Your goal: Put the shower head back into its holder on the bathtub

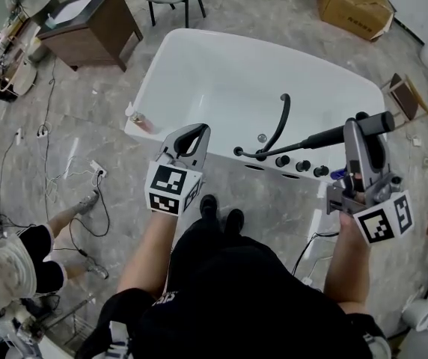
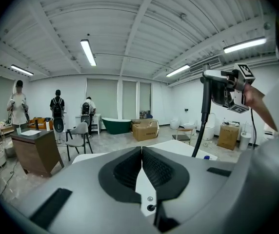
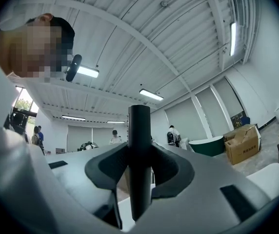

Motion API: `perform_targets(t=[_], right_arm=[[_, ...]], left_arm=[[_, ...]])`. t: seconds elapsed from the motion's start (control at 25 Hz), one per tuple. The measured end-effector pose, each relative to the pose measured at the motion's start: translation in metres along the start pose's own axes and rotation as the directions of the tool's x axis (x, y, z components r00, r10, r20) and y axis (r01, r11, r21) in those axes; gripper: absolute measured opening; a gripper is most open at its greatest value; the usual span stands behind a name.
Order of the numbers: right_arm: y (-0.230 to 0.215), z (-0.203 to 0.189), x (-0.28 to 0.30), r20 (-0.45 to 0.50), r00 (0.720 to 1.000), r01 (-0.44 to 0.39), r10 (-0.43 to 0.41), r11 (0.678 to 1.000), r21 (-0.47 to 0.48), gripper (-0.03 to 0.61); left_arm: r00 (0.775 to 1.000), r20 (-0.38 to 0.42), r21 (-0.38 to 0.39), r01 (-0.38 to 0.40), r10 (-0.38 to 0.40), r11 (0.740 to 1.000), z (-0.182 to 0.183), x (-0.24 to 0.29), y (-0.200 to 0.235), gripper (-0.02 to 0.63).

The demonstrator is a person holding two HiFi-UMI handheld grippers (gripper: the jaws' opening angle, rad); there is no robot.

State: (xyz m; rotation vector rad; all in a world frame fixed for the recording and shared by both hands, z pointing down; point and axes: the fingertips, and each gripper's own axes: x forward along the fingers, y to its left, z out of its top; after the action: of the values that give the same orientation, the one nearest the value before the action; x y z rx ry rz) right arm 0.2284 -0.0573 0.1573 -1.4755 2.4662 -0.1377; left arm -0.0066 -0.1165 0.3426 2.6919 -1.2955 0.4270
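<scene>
The shower head (image 3: 139, 160), a black bar, is clamped between the jaws of the right hand-held gripper (image 1: 358, 137), above the bathtub (image 1: 221, 73) rim. Its hose (image 1: 281, 122) loops down to the black fittings (image 1: 292, 163). The holder is probably among them, though it is hard to pick out. Line the handle up over it and lower slowly, keeping the hose slack. The left hand-held gripper (image 2: 140, 155) is closed and empty.

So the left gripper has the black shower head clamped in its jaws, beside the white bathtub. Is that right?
Not the left. The right gripper has the black shower head clamped in its jaws, beside the white bathtub; the right gripper view shows it. The left gripper is shut on nothing.
</scene>
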Motion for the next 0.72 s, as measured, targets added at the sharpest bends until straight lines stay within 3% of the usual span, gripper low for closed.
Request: perform_targets(t=[0.36,0.72], right_arm=[[-0.008,-0.049,0.067,-0.069,0.995,0.071,-0.069,0.997,0.025,0.146],[-0.017,-0.125,0.101,-0.207,0.969,0.146,-0.135,0.988,0.041,0.147]], left_arm=[[0.996,-0.009,-0.015,0.089,-0.089,0.996,-0.014,0.039,0.049,0.018],[0.990,-0.042,-0.058,0.130,-0.132,0.990,-0.048,0.068,0.079,0.018]])
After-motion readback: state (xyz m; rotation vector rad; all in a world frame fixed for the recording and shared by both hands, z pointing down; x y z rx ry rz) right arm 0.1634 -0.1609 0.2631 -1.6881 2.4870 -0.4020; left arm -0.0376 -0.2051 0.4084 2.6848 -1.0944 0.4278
